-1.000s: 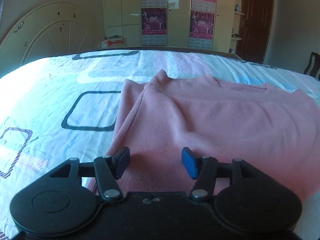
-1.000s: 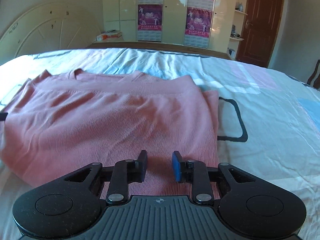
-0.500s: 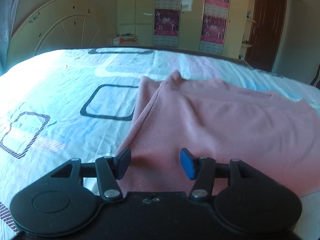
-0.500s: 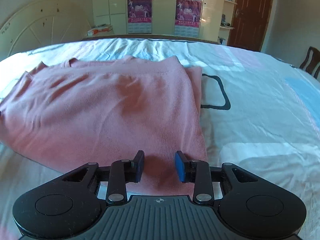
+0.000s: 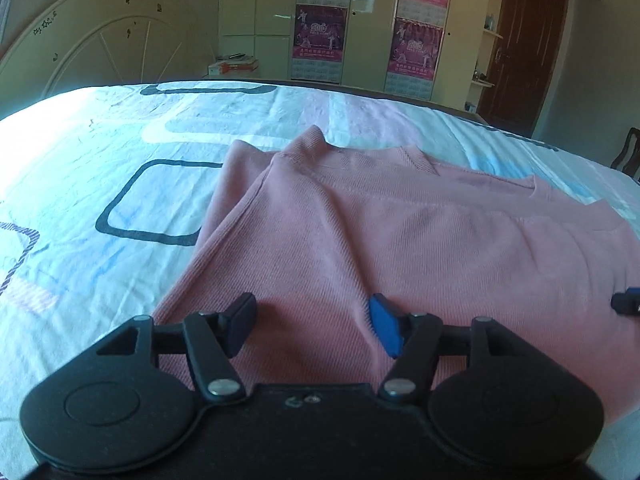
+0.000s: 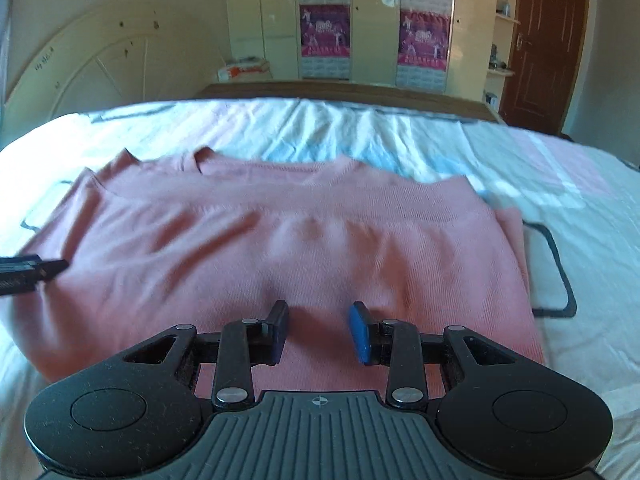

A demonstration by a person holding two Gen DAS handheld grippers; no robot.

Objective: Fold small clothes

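left wrist view: the left gripper (image 5: 312, 326) hangs low over the near edge of a pink knit top (image 5: 400, 240) that lies folded and flat on the bed sheet (image 5: 80, 184). its jaws are opening, with a soft ridge of the pink fabric rising between them, and the pads do not press on the cloth. the top's left side edge runs away from the camera, with a second layer showing just beside it, and the ribbed neckline sits at the far end. the sheet is pale with dark rounded-rectangle outlines. at the right edge of this view a small dark tip of the right gripper (image 5: 628, 302) shows over the same top. in the right wrist view, the right gripper (image 6: 318, 330) sits above the near hem of the pink knit top (image 6: 280, 240), closer to its right side; its jaws stand apart with bare fabric between them, and nothing is pinched. the left gripper (image 6: 32, 270) pokes in from the left edge over the cloth. beyond the bed stand a pale wardrobe (image 6: 376, 20) with purple posters on its doors, a brown door (image 6: 540, 40) to the right, and a curved cream headboard (image 5: 100, 52) leaning at the left.
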